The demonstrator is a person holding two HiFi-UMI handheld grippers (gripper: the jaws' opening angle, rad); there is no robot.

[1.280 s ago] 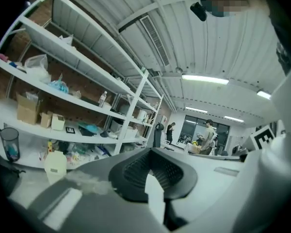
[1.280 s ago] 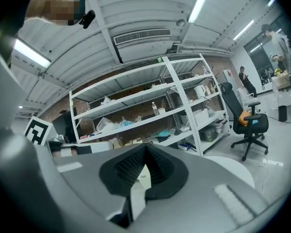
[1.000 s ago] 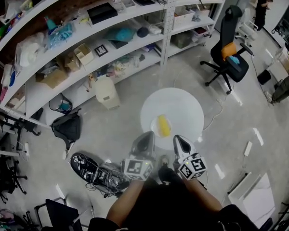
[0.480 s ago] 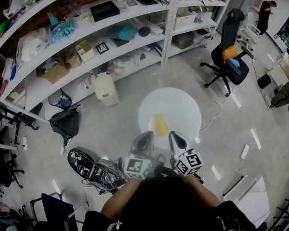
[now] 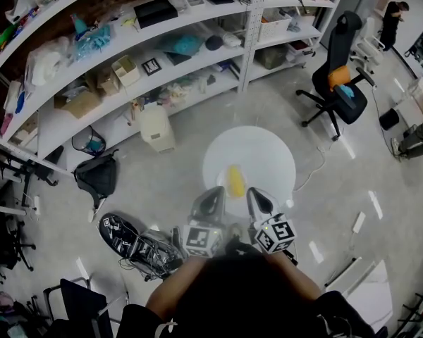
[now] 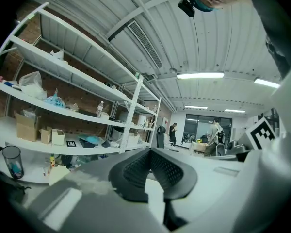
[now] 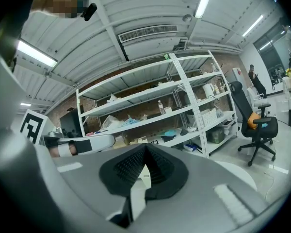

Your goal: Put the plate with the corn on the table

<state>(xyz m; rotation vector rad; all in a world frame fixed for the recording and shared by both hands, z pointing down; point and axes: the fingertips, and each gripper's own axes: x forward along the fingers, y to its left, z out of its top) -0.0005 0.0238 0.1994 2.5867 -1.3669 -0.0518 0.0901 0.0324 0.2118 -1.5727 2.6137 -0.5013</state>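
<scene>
In the head view a yellow corn cob (image 5: 234, 181) lies on a small white plate (image 5: 226, 177) over the near edge of the round white table (image 5: 264, 153). My left gripper (image 5: 217, 191) meets the plate's left rim and my right gripper (image 5: 252, 192) its right rim. Both are shut on it. In the left gripper view the left gripper (image 6: 150, 152) has its jaws together, with a white sliver showing low between them. The right gripper view shows the right gripper (image 7: 145, 149) the same way. The corn is hidden in both gripper views.
White shelving (image 5: 127, 69) full of boxes and bags runs along the far left. A white bin (image 5: 157, 129) and a black bag (image 5: 99, 178) sit on the floor left of the table. Cables and a marker board (image 5: 137, 248) lie at my left. An office chair (image 5: 338, 76) stands at the far right.
The view has drifted slightly. Both grippers keep the same hold on the plate with the corn, at the same place over the table's near edge.
</scene>
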